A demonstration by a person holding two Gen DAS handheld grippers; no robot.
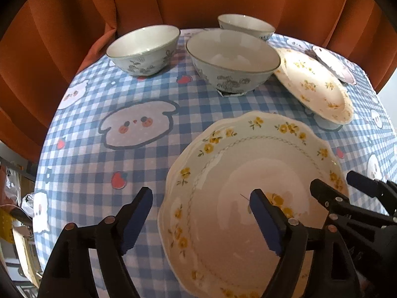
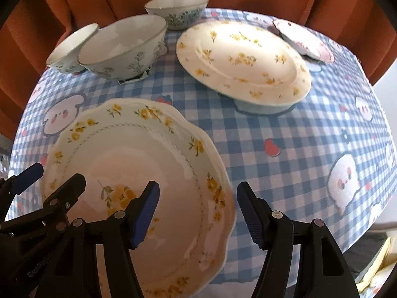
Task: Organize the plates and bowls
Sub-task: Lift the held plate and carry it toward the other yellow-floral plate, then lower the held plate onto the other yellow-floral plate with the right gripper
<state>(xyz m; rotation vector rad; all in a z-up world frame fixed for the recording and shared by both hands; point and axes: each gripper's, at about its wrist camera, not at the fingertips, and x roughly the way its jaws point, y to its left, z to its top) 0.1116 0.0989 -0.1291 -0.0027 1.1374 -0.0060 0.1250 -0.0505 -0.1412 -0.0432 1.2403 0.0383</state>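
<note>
A scalloped white ceramic plate with yellow flowers (image 1: 250, 198) lies nearest, on the blue checked tablecloth (image 1: 99, 164). Behind it: one oval yellow-flowered plate (image 2: 243, 62), one pink-patterned plate (image 2: 305, 42), and three pale floral bowls (image 1: 233, 57). The left gripper (image 1: 201, 219) and right gripper (image 2: 198, 213) both gape wide, straddling the near plate's opposite rims and holding nothing.

White scalloped plate (image 1: 248, 198) with yellow flowers; pale blue bowls (image 1: 233, 59) with dark floral sprigs; blue-and-white gingham tablecloth (image 1: 99, 154) with cartoon faces, red strawberries; rust-orange curtain (image 1: 62, 24); black hand-held gripper (image 2: 198, 211), blue pads (image 2: 146, 213).
</note>
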